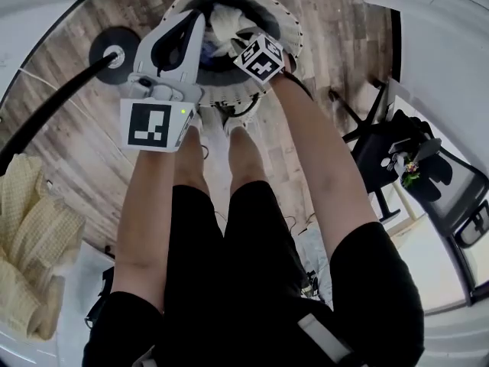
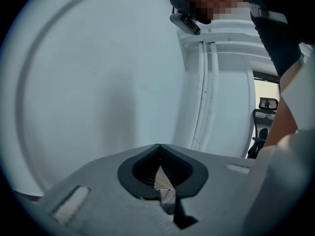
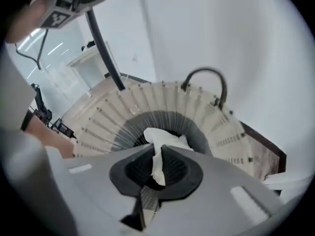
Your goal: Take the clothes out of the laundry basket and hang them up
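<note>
The left gripper (image 2: 158,151) fills the lower part of the view with its pale grey body. Its two jaws meet in a point, their dark ribbed pads (image 2: 170,168) pressed together with nothing between them. The gripper faces a plain white wall (image 2: 98,82). To the right of the wall stands a white door frame (image 2: 209,92) with two thin lines running down it. Past the frame, a bright opening shows a black office chair (image 2: 263,127). The person's bare arm (image 2: 288,117) and dark sleeve (image 2: 275,38) cross the right edge. A small head-mounted camera (image 2: 184,22) shows at the top.
</note>
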`<state>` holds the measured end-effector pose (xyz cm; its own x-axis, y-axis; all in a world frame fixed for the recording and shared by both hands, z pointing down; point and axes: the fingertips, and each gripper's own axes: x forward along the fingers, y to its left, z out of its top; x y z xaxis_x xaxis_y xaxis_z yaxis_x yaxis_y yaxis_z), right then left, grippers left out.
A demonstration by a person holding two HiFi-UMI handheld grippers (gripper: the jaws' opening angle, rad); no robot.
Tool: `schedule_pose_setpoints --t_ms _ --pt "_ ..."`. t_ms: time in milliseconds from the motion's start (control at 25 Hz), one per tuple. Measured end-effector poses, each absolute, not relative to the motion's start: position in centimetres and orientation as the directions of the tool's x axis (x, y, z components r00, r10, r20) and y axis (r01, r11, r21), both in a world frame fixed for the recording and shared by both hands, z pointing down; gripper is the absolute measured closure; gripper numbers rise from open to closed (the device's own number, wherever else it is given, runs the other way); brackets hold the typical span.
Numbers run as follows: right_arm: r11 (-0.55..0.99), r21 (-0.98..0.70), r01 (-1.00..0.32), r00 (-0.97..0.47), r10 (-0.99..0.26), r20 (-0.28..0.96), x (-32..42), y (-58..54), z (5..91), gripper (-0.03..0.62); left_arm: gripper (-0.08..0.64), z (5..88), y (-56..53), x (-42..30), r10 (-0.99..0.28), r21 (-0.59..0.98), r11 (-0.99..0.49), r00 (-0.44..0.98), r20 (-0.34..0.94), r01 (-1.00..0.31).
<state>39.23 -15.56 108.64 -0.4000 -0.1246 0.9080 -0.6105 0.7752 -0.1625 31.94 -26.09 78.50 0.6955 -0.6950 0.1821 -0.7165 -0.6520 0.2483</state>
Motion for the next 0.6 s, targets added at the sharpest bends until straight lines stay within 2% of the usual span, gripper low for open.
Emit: schedule_pose_setpoints --t_ms 360,600 --pt "0.705 -0.144 -0.695 -0.492 -0.320 0.810 37.4 -13.1 86.9 0.569 0.558 64.7 -22.5 30.0 -0.662 0.228 -0.697 0.732 0.161 -0.680" --pt "0.678 -0.104 -0.728 -0.540 -0.473 0.696 36.3 -11.2 72.1 0.569 0.558 56.2 -19.1 29.3 -0.631 0.213 -0.736 0.765 0.126 -0.642"
